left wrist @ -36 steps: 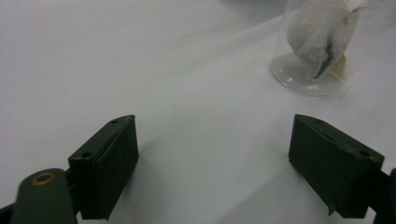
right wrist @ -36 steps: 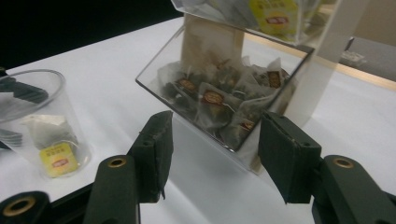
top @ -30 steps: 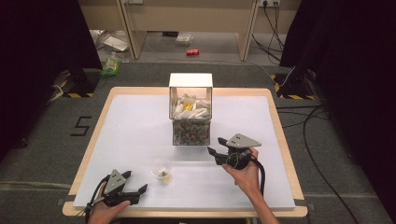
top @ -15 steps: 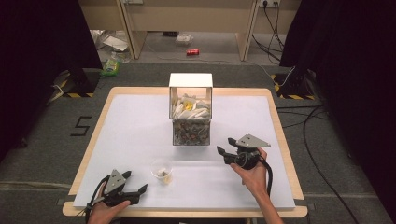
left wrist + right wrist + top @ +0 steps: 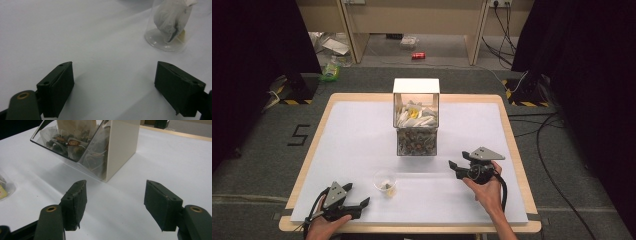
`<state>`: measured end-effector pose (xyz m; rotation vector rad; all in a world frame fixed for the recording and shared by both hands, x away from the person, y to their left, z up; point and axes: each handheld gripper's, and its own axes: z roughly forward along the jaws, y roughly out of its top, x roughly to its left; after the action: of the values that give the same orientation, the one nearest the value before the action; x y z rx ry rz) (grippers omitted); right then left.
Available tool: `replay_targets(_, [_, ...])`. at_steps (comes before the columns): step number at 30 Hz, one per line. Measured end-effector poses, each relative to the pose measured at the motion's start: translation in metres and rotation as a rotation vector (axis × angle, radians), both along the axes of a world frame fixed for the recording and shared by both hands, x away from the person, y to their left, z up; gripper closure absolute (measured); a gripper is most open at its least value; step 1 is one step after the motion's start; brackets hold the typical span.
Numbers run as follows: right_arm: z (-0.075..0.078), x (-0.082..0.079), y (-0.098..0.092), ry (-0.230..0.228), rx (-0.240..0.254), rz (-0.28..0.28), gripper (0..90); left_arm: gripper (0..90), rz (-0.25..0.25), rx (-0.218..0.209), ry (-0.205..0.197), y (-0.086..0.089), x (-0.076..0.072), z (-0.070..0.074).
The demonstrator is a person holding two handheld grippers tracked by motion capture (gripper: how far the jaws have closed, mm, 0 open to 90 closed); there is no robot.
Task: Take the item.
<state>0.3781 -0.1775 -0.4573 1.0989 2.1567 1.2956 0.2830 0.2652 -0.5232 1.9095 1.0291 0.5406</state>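
A clear plastic cup (image 5: 385, 180) holding a tea bag (image 5: 172, 18) stands on the white table (image 5: 352, 140), between the grippers. The left gripper (image 5: 123, 86) rests wide open, empty. The right gripper (image 5: 115, 205), its jaws just opening, empty, faces the clear dispenser box (image 5: 100, 147); its view reveals tagged tea bags inside.

Cup (image 5: 167, 37) top cut off by left gripper view's edge; cup (image 5: 5, 188) half cropped in right gripper view; teabag labels (image 5: 72, 143) too small to read.
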Motion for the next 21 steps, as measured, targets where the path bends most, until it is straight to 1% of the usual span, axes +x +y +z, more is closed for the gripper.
replay_targets(5, [-0.004,-0.003,-0.004,0.02,-0.004,-0.006,32.7,15.1,0.0,0.001,0.0,0.0,0.0,0.0])
replay_targets(11, [-0.007,-0.006,-0.009,0.029,-0.013,-0.018,29.0,15.1,0.0,0.0,0.0,0.0,0.0,0.0])
replay_targets(15, [-0.011,-0.009,-0.011,0.032,-0.018,-0.024,28.5,15.1,0.0,0.0,0.0,0.0,0.0,0.0])
replay_targets(21, [-0.012,-0.013,-0.013,0.033,-0.013,-0.023,28.3,15.1,0.0,0.0,0.0,0.0,0.0,0.0])
